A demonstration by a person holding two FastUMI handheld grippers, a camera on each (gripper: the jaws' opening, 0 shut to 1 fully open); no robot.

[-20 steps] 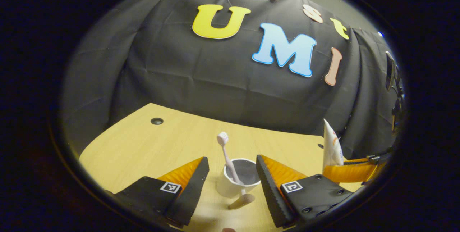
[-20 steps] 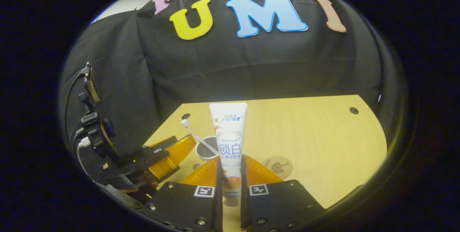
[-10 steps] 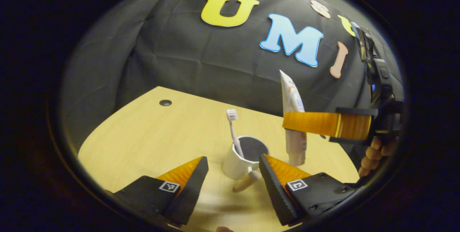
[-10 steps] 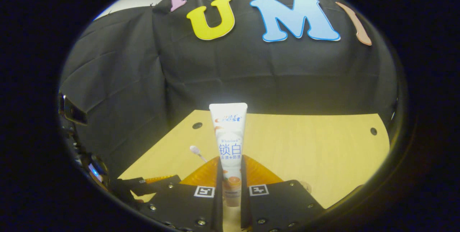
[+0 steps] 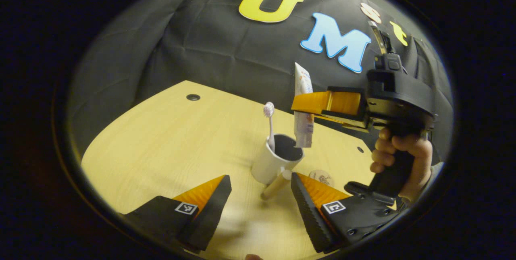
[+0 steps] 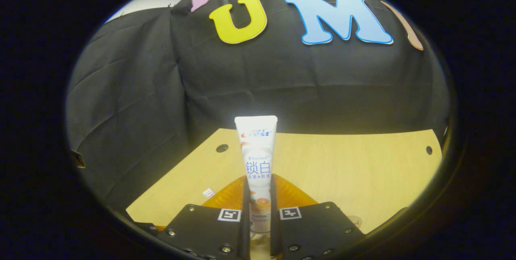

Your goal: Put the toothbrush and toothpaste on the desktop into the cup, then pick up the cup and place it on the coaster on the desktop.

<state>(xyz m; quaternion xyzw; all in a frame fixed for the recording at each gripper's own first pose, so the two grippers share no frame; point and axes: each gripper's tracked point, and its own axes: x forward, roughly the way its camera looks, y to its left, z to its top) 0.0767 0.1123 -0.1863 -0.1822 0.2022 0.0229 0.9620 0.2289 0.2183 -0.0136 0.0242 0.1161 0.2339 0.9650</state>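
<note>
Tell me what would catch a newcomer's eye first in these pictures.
First, the white toothpaste tube, held upright by the right gripper, jaws pressed on both its sides, its lower end hanging just above the mouth of the white cup on the wooden desktop. Next, the toothbrush already standing in that cup, bristles up, with the left gripper open just in front. A hand grips the right gripper's handle.

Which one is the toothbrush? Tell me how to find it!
Look at the wooden desktop in the left gripper view and find the white cup near its middle. The toothbrush is the thin stick standing in that cup, bristly head on top. The toothpaste beside it is a wide flat tube, held above the cup by the right gripper.
</note>
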